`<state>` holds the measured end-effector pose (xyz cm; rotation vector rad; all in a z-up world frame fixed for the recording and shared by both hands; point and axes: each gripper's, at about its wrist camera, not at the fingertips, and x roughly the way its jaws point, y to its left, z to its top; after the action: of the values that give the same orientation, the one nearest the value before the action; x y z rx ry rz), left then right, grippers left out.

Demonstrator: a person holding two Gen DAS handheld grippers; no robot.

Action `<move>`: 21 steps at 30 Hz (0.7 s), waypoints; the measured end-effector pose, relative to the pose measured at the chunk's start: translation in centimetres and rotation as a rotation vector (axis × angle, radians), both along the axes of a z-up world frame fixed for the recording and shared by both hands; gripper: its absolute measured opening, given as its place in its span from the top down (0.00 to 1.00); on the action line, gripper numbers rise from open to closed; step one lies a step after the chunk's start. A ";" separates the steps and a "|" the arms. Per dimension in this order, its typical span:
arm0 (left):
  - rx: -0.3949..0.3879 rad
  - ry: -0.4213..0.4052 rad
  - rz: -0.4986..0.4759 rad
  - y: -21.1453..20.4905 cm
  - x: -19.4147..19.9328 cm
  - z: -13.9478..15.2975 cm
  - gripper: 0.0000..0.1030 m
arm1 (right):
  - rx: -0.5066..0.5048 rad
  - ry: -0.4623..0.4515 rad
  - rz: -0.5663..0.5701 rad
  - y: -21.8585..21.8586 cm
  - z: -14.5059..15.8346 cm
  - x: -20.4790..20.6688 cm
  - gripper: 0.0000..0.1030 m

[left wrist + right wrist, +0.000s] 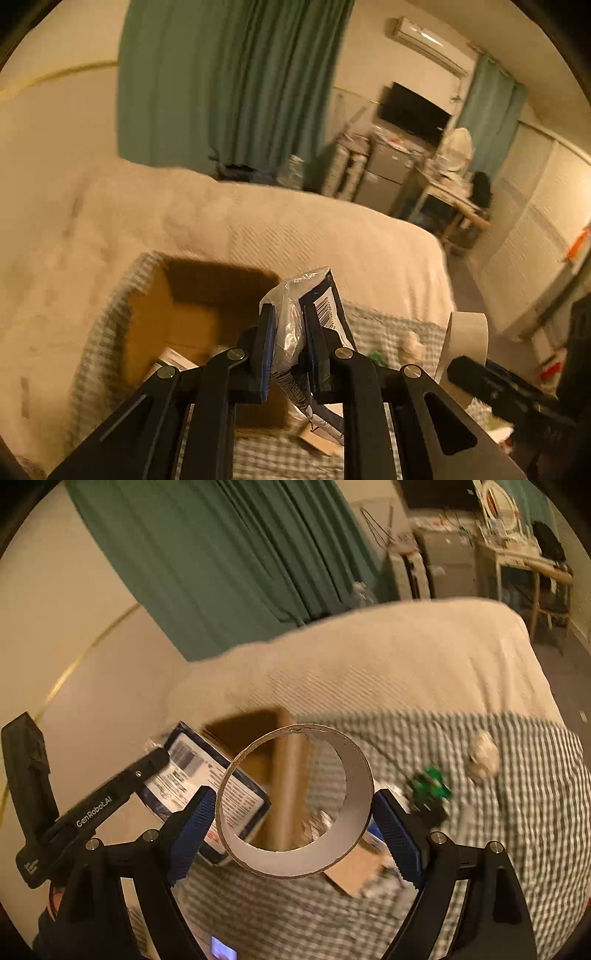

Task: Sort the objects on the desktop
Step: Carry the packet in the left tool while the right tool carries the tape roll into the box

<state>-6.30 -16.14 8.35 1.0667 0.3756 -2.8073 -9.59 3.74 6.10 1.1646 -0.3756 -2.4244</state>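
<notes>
My left gripper [290,328] is shut on a plastic-wrapped packet [295,317] with a blue edge and a barcode, held above an open cardboard box [177,314]. The same packet shows in the right wrist view [207,775], with the left gripper [155,757] on it. My right gripper [295,805] is shut on a cardboard tape ring [295,864], its pads [195,812] pressing both sides. The ring also shows in the left wrist view [465,339]. The box stands behind the ring in the right wrist view [284,782].
A green-checked cloth [480,849] covers the surface, with a green item [430,782], a crumpled white ball [484,753] and a flat cardboard piece [354,871] on it. A cream bed [295,229] lies behind. Green curtains [229,81] and a cluttered desk [450,184] stand farther back.
</notes>
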 end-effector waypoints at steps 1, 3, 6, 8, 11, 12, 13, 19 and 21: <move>-0.026 -0.003 0.016 -0.5 -0.3 0.4 0.85 | -0.019 0.019 0.006 -1.4 0.8 0.0 0.16; -0.062 -0.022 0.068 -2.0 -0.9 0.1 0.85 | -0.042 0.038 0.016 -3.6 1.5 -0.3 0.16; -0.023 -0.017 0.160 -5.1 -0.7 -2.5 0.85 | -0.079 0.038 0.036 -7.1 1.0 -0.9 0.17; 0.059 -0.023 0.199 -7.1 -0.1 -5.6 0.85 | -0.079 0.017 0.052 -9.1 -0.6 -1.4 0.16; 0.052 -0.098 0.213 -9.6 -0.5 -9.7 0.85 | -0.041 -0.032 0.080 -11.5 -3.6 -2.3 0.16; 0.029 -0.109 0.221 -10.2 -0.5 -10.5 0.85 | -0.027 -0.047 0.091 -12.1 -4.7 -2.8 0.17; 0.008 -0.122 0.225 -10.7 -0.6 -11.2 0.85 | -0.009 -0.063 0.099 -12.8 -5.8 -3.4 0.16; -0.013 -0.164 0.257 -13.6 -1.5 -14.2 0.85 | 0.003 -0.124 0.113 -14.2 -9.9 -5.8 0.16; -0.021 -0.171 0.252 -13.6 -1.8 -14.3 0.81 | -0.011 -0.137 0.120 -14.5 -10.6 -6.4 0.15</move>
<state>-8.10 -29.74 -5.97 1.1549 0.4283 -2.4753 -16.02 -10.78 -4.53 1.3145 -0.3491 -2.2444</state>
